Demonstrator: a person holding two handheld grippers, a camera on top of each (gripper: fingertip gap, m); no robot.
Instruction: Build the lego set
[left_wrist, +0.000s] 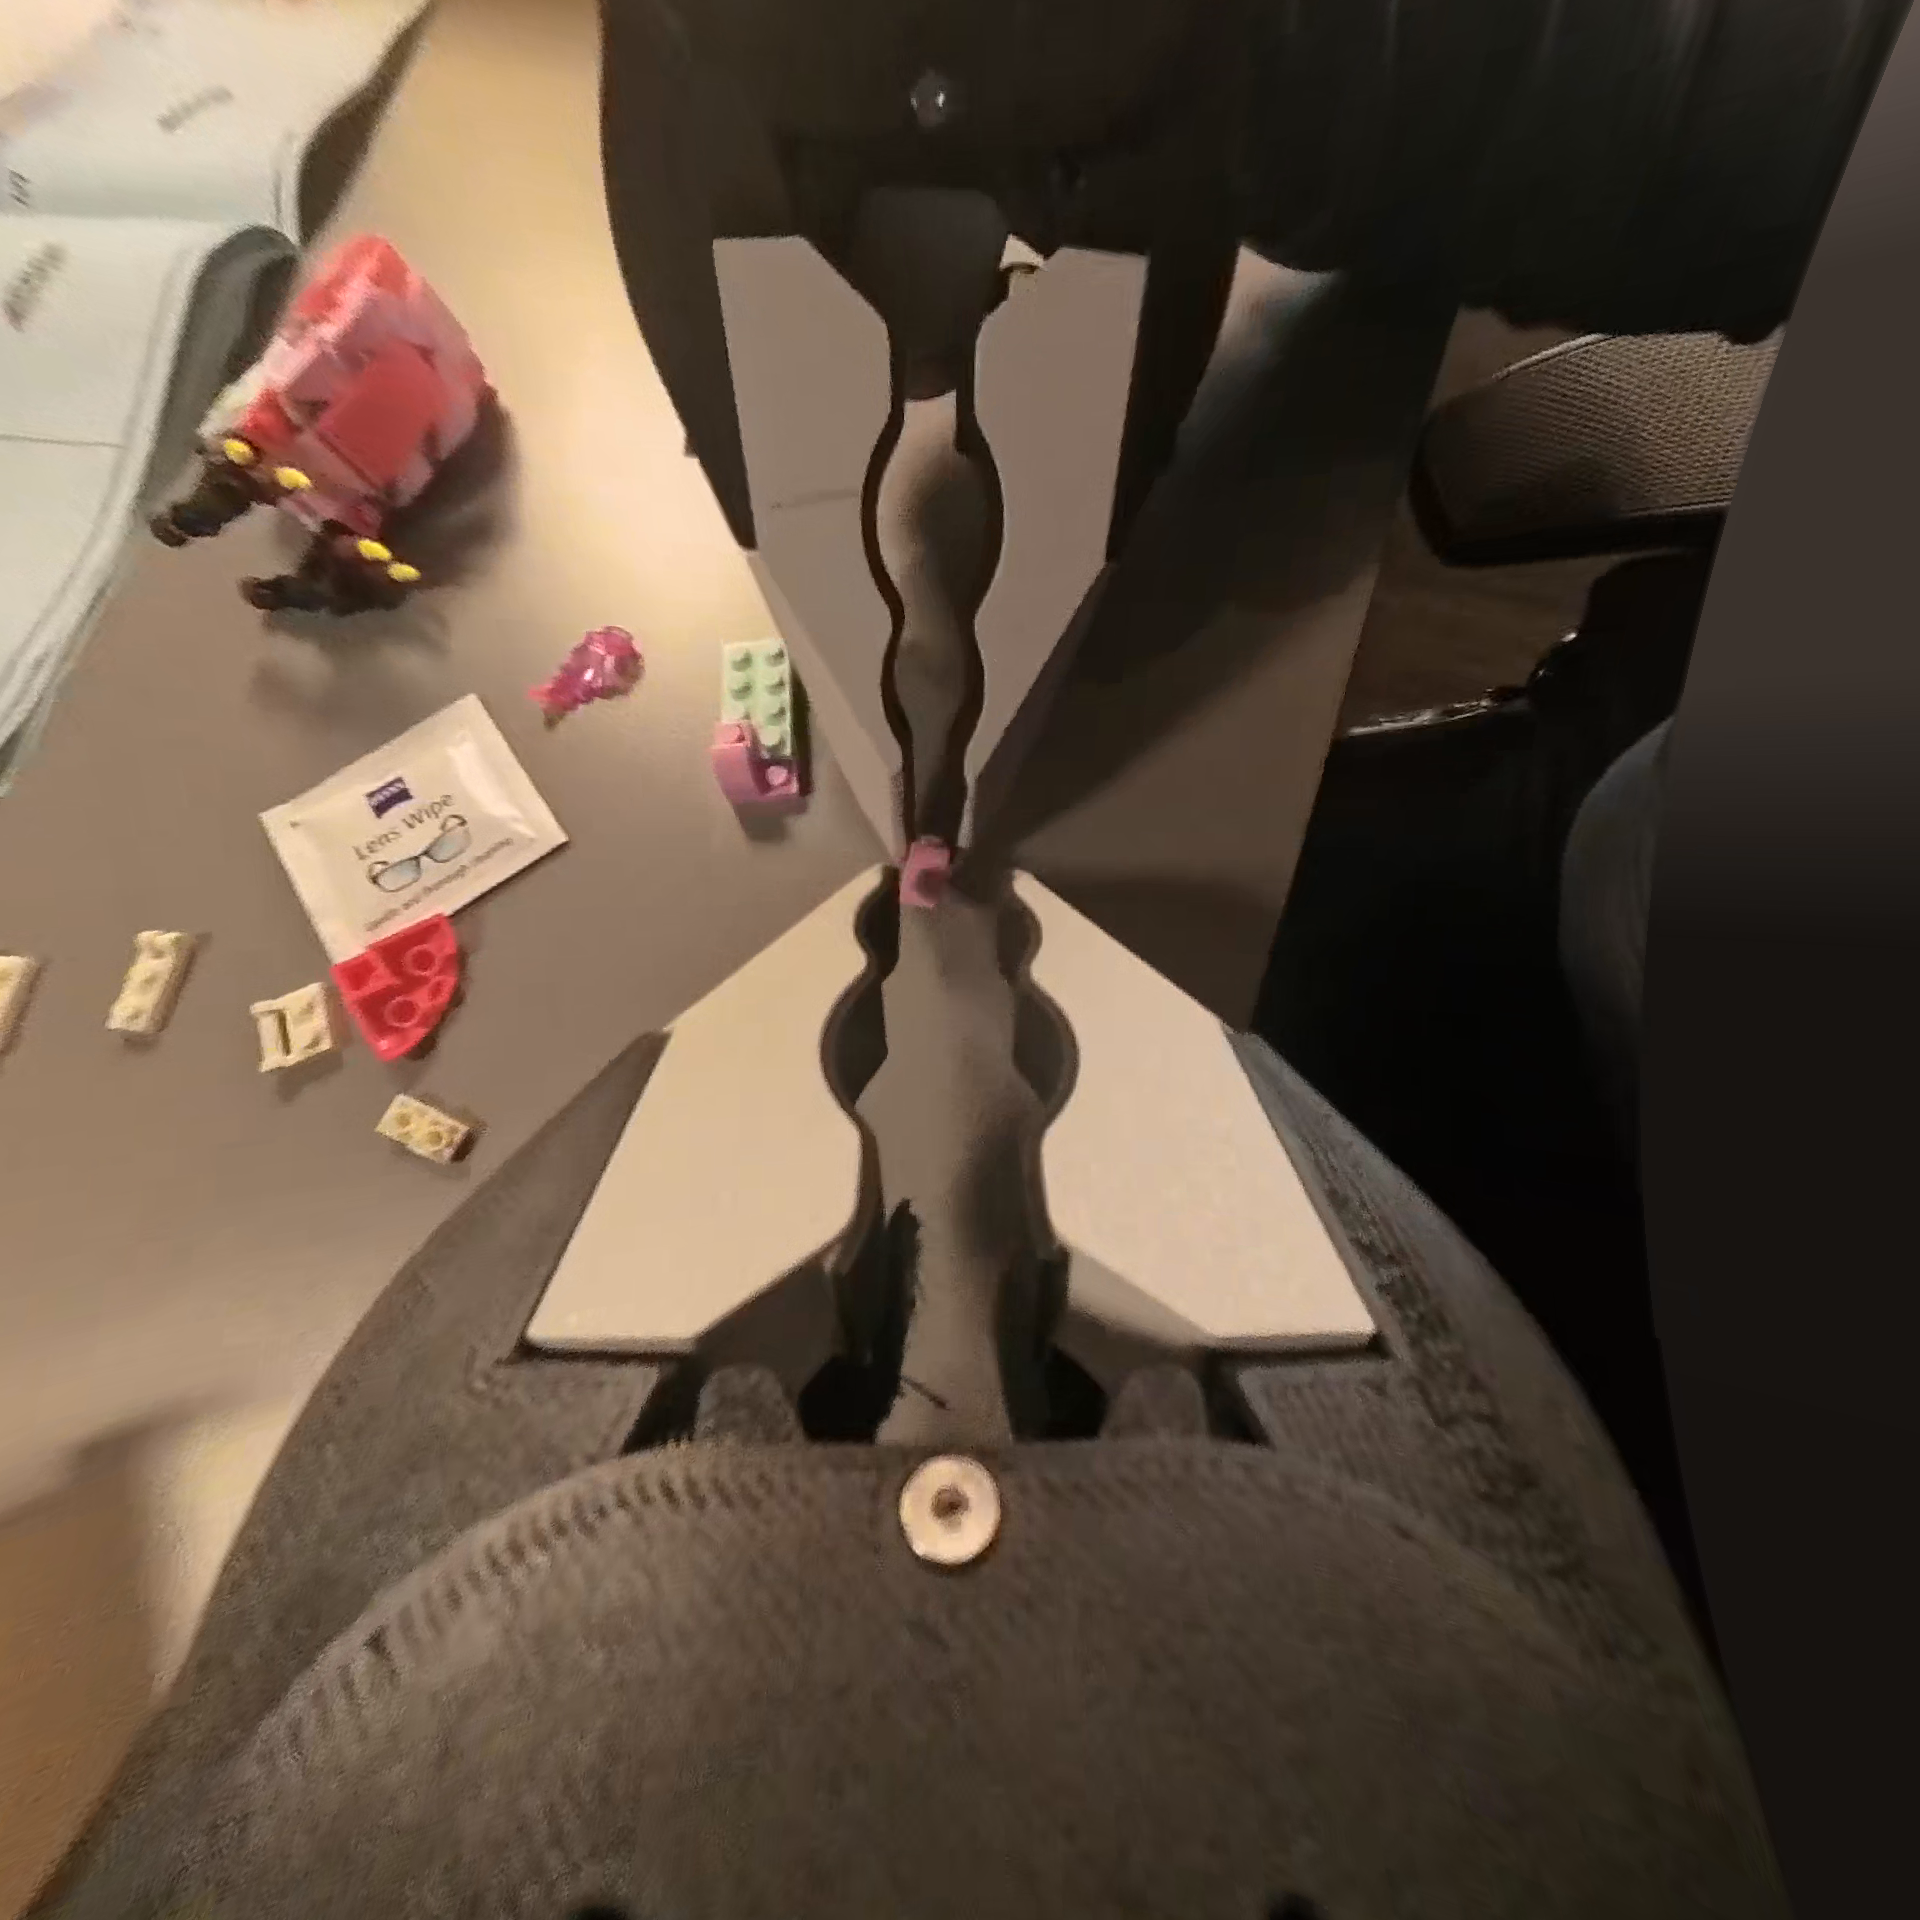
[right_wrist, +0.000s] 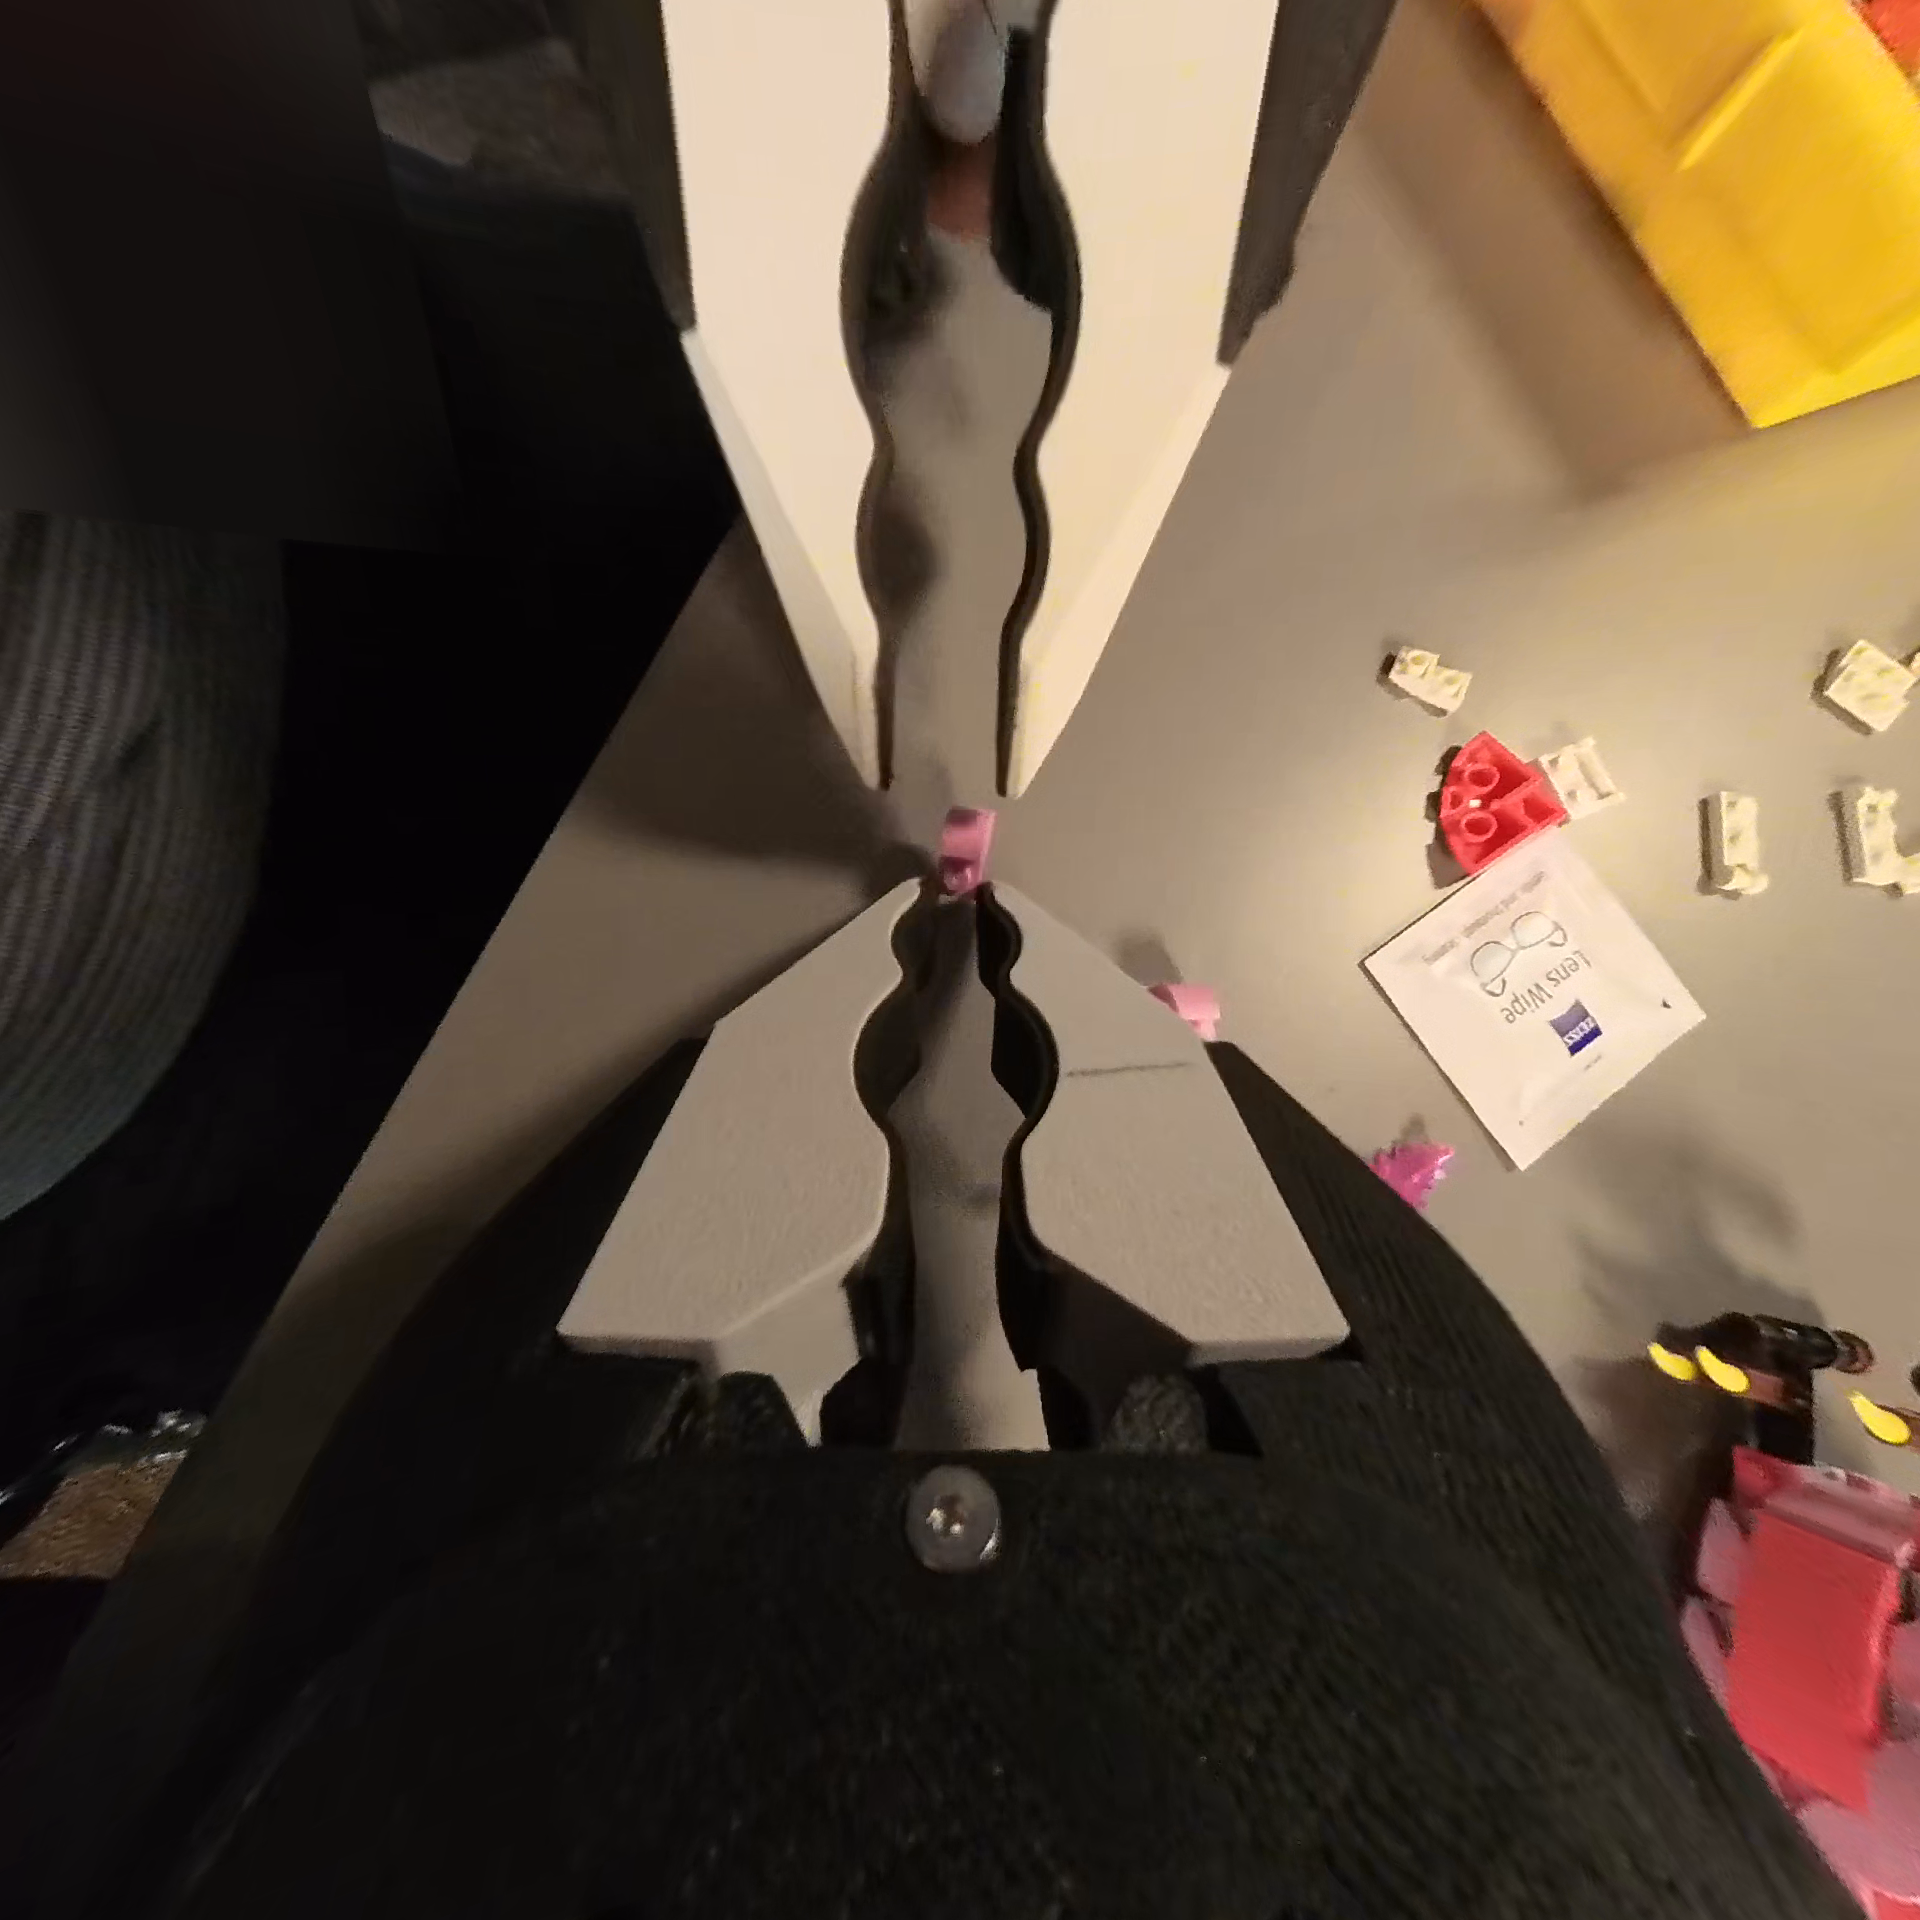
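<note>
My right gripper pinches the small pink piece above the table edge | my left gripper stands apart around it, not pressing | risk: piece slips, falls off the edge.

Left tongs and right tongs meet tip to tip, pointing at each other. Right tongs nearly closed, pinching a small pink brick. Left tongs stand wider around its far end.
</note>
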